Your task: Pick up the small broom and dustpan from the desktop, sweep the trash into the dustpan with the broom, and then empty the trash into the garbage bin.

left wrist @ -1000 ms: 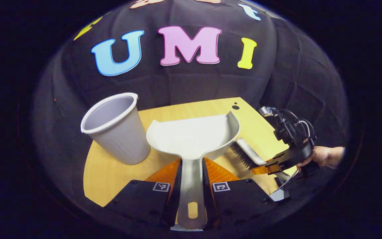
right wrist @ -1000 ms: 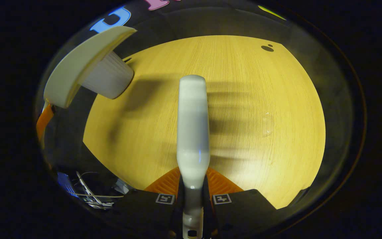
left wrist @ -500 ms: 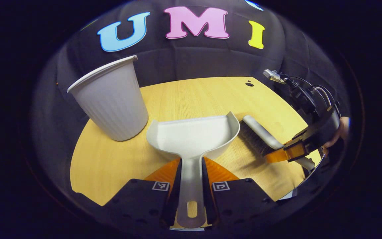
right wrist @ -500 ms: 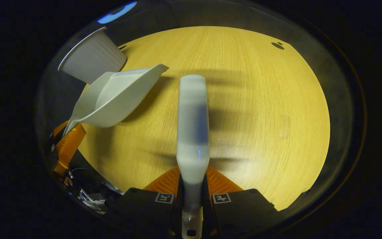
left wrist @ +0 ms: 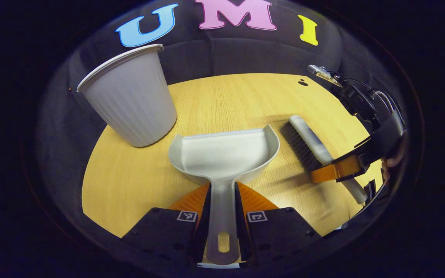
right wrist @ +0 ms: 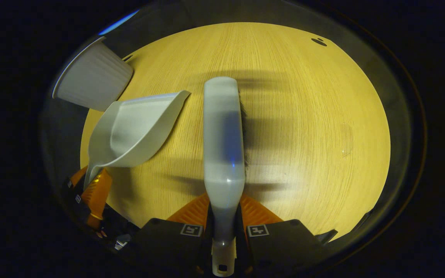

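In the left gripper view, the left gripper point(left wrist: 222, 200) was clenched on the handle of the dustpan point(left wrist: 222, 156): both fingers point(left wrist: 193, 202) pressed on the grey handle from its two sides. The pan part stood out straight ahead of the fingers, its open mouth turned away from them, over the wooden bench point(left wrist: 226, 96). I could not tell if the pan touched the bench or hung just above it. Ahead and to the left of these fingers, the garbage bin point(left wrist: 129, 100), a pale ribbed cup shape, stood upright on the bench near the pan's left corner, apart from it.

To the right of the pan, the broom point(left wrist: 307, 144) was held by the right gripper point(left wrist: 336, 172), with a hand point(left wrist: 392, 162) partly visible behind it at the edge. The dark bristles pointed toward the pan's right side, near it but not touching.

In the right gripper view, the right gripper point(right wrist: 223, 216) was closed on the broom's handle, a finger point(right wrist: 195, 212) on each side. The broom's pale back point(right wrist: 222, 131) reached straight ahead from the fingers above the bench point(right wrist: 315, 116), with some bristles showing at its right edge. To the left of these fingers lay the dustpan point(right wrist: 133, 127), its handle in the left gripper point(right wrist: 93, 189), and the bin point(right wrist: 91, 79) was farther ahead on the left.
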{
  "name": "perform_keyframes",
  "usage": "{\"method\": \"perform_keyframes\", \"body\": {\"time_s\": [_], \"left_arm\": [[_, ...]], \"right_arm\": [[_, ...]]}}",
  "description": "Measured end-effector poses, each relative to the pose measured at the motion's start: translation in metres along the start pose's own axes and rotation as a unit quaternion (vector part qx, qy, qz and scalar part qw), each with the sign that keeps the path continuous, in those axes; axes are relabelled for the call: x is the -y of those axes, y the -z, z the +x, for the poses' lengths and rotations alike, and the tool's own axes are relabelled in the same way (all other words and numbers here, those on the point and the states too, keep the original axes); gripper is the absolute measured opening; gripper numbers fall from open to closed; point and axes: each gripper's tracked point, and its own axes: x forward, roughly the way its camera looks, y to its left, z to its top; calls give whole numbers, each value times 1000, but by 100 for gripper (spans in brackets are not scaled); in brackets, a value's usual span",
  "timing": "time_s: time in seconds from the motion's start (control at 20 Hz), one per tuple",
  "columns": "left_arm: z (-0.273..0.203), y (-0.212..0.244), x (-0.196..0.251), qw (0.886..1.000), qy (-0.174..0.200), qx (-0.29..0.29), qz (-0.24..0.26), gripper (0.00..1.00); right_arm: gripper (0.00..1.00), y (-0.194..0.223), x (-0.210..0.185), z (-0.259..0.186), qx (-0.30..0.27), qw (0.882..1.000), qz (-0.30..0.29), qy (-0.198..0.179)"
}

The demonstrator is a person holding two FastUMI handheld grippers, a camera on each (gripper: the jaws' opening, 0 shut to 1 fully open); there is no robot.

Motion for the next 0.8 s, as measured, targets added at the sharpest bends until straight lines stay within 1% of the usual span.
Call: {"method": "perform_keyframes", "body": {"time_s": [0.1,0.15,0.25,0.3,0.35,0.4,0.45,0.5,0.55,0.6,0.65,0.7,0.75,0.8], "left_arm": [[8,16,5,999,11,-39,-15,31],[11,21,7,998,18,-53,-24,31],[13,25,11,996,30,-70,-39,30],[10,26,11,996,35,-78,-39,32],[9,26,11,995,36,-80,-36,31],[9,25,12,995,40,-84,-31,34],[9,23,14,995,46,-84,-26,32],[9,21,15,995,46,-81,-24,39],[9,20,16,995,45,-82,-22,56],[8,18,16,996,43,-80,-21,72],[4,14,16,996,44,-75,-21,72],[0,10,16,997,43,-64,-19,74],[-9,4,13,998,36,-51,-16,74],[-20,-2,11,999,33,-40,-15,74]], "right_arm": [[25,2,-1,2,-5,1000,-10,7],[30,1,2,1,-5,1000,-18,10],[30,0,2,1,-7,1000,-19,9],[29,1,1,1,-9,1000,-16,8],[30,1,0,1,-9,1000,-13,6],[31,1,-1,0,-7,1000,-15,4],[33,0,0,1,-5,1000,-19,6],[39,-1,1,0,-1,1000,-25,7],[48,-3,3,-2,3,999,-35,11],[66,-6,7,-5,13,998,-51,21],[75,-10,11,-7,25,997,-66,30],[93,-15,14,-10,40,995,-80,36],[97,-19,14,-12,55,994,-87,37],[97,-23,13,-16,69,993,-87,33]]}}
